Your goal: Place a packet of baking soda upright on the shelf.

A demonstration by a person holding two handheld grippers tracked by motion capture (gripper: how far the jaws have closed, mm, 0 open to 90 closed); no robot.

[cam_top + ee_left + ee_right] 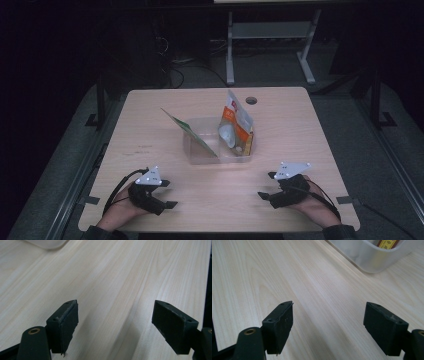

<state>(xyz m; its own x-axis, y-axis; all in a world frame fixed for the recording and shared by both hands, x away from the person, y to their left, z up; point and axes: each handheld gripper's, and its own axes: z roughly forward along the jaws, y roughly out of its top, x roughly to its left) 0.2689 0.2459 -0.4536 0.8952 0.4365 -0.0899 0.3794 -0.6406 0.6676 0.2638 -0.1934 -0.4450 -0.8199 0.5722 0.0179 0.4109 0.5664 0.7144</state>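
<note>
Currently both tools sit near the counter's (150, 125) front edge, each held in a hand coming in from below. Left tool (170, 195) is by the front left corner; its jaws stand wide apart with bare wood grain between them, as the left gripper view (115, 325) confirms. Right tool (267, 186) is by the front right corner, jaws likewise spread, nothing between the pads; the right gripper view (328, 326) shows bare counter under them. A grey three-cornered plate tops each tool, and a dark cable trails from each toward the front edge.

Farther in, at the counter's middle, stands a clear plastic tub (200, 155), well apart from both tools. The tub's near wall shows at the top of the right gripper view (362, 257). Leaning over its left side is a flat green packet (187, 131), tilted. In its right end an orange-and-white pouch (237, 125) stands upright.

Near the back edge, a round cable hole (251, 100) is set in the counter.
</note>
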